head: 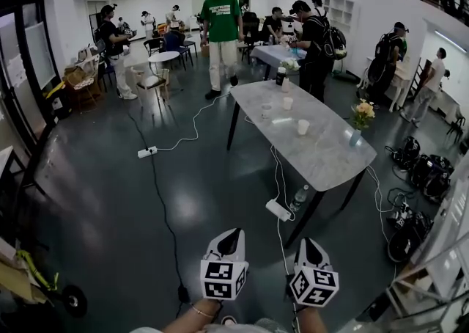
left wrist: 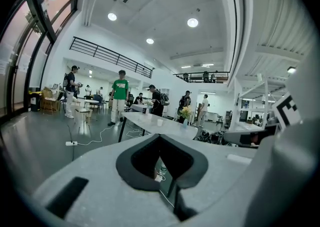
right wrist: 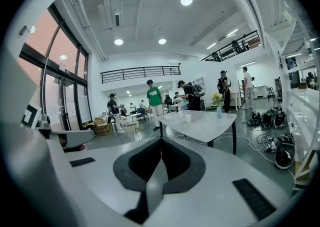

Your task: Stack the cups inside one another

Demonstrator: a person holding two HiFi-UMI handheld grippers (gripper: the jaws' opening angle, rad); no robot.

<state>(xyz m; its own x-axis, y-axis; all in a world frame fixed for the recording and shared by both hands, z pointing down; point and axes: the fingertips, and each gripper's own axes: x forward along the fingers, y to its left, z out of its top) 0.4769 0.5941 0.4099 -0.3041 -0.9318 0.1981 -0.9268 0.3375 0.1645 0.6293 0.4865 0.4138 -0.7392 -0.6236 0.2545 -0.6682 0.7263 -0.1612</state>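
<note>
Evidently we carry the left gripper (head: pixel 231 235) and right gripper (head: pixel 311 243) low, jaws pressed together and empty, because the cups (head: pixel 303 127) stand well ahead of both on the table (head: pixel 326 155), beyond reach for now.

Bright overhead light, fisheye-bent edges.

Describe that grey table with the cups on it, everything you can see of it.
The table has a pale grey, marble-look top with rounded corners. It stands level on thin dark legs on the dark glossy floor. On it, pale cups stand apart from one another. A dark bottle is at the far end and a vase of flowers near the right edge. White cables trail across the floor below it.
</note>
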